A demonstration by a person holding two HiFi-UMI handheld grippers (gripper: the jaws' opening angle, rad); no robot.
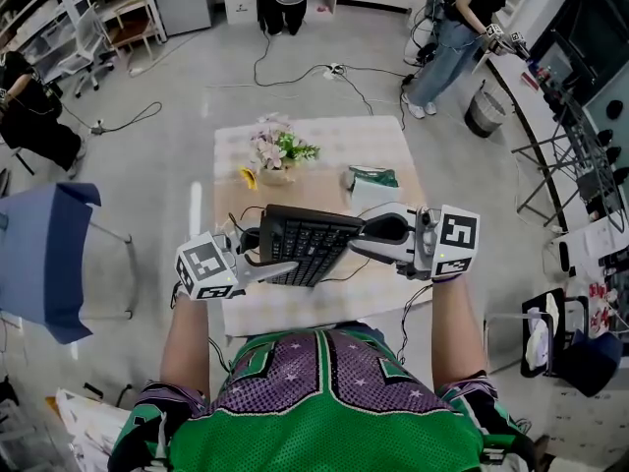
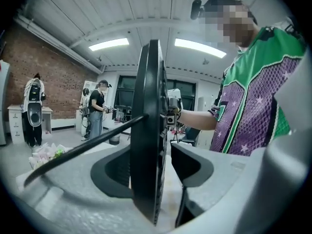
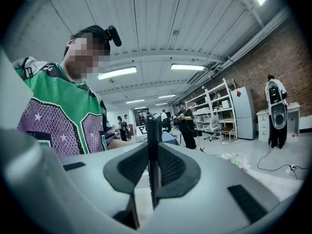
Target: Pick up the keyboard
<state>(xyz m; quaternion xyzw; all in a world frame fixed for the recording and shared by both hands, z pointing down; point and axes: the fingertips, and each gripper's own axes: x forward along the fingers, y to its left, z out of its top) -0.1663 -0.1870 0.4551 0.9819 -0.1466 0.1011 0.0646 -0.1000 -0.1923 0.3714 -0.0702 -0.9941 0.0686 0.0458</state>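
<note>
The black keyboard (image 1: 305, 244) hangs above the table (image 1: 295, 315), carried between both grippers. My right gripper (image 1: 369, 236) is shut on its right end; in the right gripper view both pads (image 3: 178, 167) press flat on the keyboard's thin edge (image 3: 153, 145). My left gripper (image 1: 280, 264) is at the keyboard's left end. In the left gripper view the keyboard (image 2: 148, 130) stands edge-on between the jaws, and a gap shows between it and the right pad (image 2: 195, 165). The jaws stand wide. The keyboard's black cable (image 2: 83, 147) trails off to the left.
A pot of flowers (image 1: 280, 150) and a green packet (image 1: 371, 177) sit on the far part of the table. A blue chair (image 1: 49, 254) stands to the left. People stand at the back right (image 1: 457, 28) and far left (image 1: 29, 106). Cables lie across the floor.
</note>
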